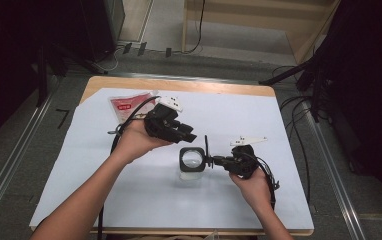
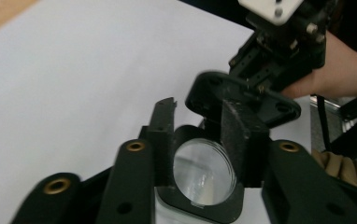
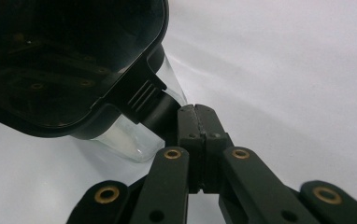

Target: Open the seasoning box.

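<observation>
Your right gripper [image 1: 212, 160] has its two black jaws pressed flat together, with no gap showing in the right gripper view; the tips [image 3: 196, 116] meet the ribbed black tab on the side of the small clear glass jar with the square black rim [image 1: 192, 162]. Whether a thin part of that tab is pinched between them cannot be told. In the left gripper view the same gripper [image 2: 242, 100] reaches in from the upper right, a white plate on its top.

Your left gripper [image 1: 189, 135] hangs just above and behind the jar, tilted down toward it. Its jaws stand apart: in the left gripper view the fingers [image 2: 239, 140] straddle the jar's round clear mouth [image 2: 204, 172], one on either side, and contact with the rim cannot be made out. The finger faces look rough and grainy; brass-coloured rivets dot the matte black links.

The jar stands near the middle of the white sheet covering the wooden table [image 1: 179, 85], between your two hands. Its walls are transparent and taper downward; the rim is glossy black plastic with rounded corners.

At the far left of the sheet lies a flat red and white packet [image 1: 126, 104] with a red label, its writing too small to read.
</observation>
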Available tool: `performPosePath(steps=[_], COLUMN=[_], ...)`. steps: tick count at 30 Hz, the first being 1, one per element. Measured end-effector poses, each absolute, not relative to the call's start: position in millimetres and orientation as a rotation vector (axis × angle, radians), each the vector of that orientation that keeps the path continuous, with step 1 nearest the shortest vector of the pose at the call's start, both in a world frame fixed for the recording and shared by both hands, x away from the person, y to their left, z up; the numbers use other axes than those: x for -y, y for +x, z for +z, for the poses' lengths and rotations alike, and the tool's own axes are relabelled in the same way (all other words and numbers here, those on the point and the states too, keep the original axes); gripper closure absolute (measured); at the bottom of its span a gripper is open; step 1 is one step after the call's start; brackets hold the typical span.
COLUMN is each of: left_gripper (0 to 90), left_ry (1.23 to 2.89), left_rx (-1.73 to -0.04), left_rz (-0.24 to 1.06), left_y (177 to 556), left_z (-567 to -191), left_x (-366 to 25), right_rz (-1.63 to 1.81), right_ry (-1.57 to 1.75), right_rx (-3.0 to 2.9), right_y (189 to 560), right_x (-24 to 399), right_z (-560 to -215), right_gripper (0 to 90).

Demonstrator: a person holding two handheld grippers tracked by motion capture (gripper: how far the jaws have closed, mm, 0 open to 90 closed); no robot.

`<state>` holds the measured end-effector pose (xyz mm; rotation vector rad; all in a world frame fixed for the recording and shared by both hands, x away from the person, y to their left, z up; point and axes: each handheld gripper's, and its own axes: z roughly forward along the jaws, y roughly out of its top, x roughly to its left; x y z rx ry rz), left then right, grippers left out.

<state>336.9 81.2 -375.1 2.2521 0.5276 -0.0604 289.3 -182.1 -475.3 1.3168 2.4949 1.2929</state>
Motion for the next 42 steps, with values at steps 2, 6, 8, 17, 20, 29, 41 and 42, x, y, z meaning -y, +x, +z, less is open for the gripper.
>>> performPosePath(steps=[2,6,8,17,20,29,41,42], left_gripper=[77.9,83.4,85.8,87.4,86.9,76.0,55.0,54.2], left_ry=[2.273,2.265,2.274,2.293,2.3,2.252,2.247,2.238], left_rx=[-0.521,-0.484,-0.47,-0.484,-0.475,-0.506,-0.57,-0.574], left_rz=[-0.072,-0.135,-0.146,-0.19,-0.191,-0.218,-0.14,-0.138], left_y=[334.3,327.1,324.7,329.0,329.8,332.1,333.3,333.3], left_z=[-382.2,-386.8,-386.8,-393.8,-394.8,-391.7,-386.4,-387.0], left_x=[-75.8,-61.3,-53.0,-27.9,-22.0,-34.6,-74.5,-78.8], right_rz=[1.293,1.297,1.295,1.273,1.272,1.281,1.308,1.315], right_ry=[1.318,1.318,1.322,1.31,1.315,1.308,1.336,1.335], right_rx=[-2.494,-2.493,-2.497,-2.489,-2.487,-2.463,-2.388,-2.387], right_y=[289.0,289.4,289.8,287.9,288.0,287.6,285.7,284.2], right_x=[182.3,182.5,182.4,181.3,181.7,184.2,206.5,207.0], right_z=[-475.3,-475.8,-476.3,-475.9,-476.2,-473.6,-463.1,-462.8], right_gripper=[90.0,90.0,90.0,90.0,90.0,85.6,70.1,67.9])
